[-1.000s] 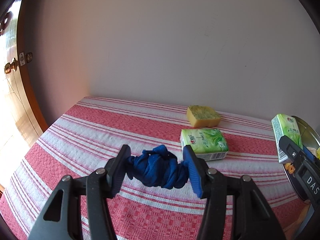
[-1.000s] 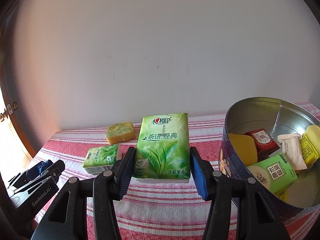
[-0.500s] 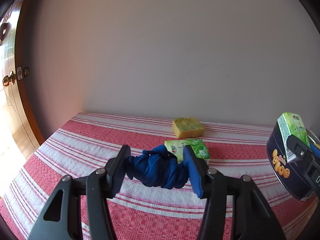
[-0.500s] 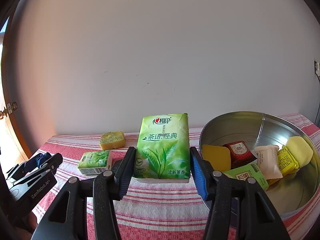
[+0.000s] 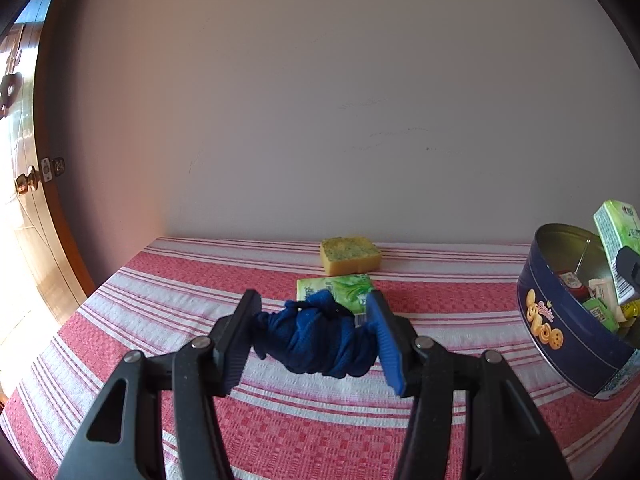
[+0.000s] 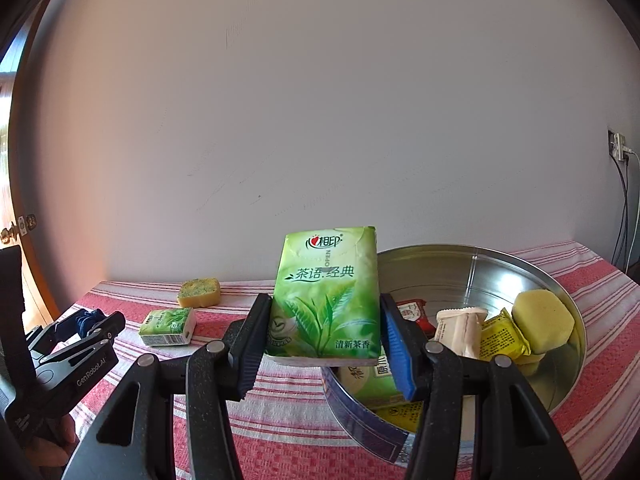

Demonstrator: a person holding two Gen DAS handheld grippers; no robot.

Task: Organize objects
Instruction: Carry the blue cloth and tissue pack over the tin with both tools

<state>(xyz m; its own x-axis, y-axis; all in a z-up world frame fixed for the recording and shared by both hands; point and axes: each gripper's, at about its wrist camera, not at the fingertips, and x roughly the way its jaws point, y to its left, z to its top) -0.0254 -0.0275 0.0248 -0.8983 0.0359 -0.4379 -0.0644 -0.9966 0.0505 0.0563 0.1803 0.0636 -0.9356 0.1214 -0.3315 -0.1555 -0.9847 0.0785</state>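
Note:
My left gripper [image 5: 316,340] is shut on a bunched blue cloth [image 5: 316,340], held above the red-and-white striped tablecloth [image 5: 160,312]. My right gripper [image 6: 326,338] is shut on an upright green tissue pack [image 6: 326,296], held just at the near-left rim of the round blue cookie tin [image 6: 480,256]. That tin [image 5: 560,320] sits at the right edge of the left wrist view, with the held pack [image 5: 616,248] above it. The left gripper [image 6: 76,340] shows at the far left of the right wrist view.
A second green tissue pack [image 5: 340,288] and a yellow-green sponge [image 5: 350,256] lie on the cloth near the wall. The tin holds several snack packets [image 6: 460,328] and a yellow sponge [image 6: 542,320]. A wooden door [image 5: 24,200] stands at the left. A wall socket with cables [image 6: 620,152] is at the right.
Both grippers have moved to the right and slightly up with their loads. The tin has come further into both views; the held tissue pack now sits at its rim.

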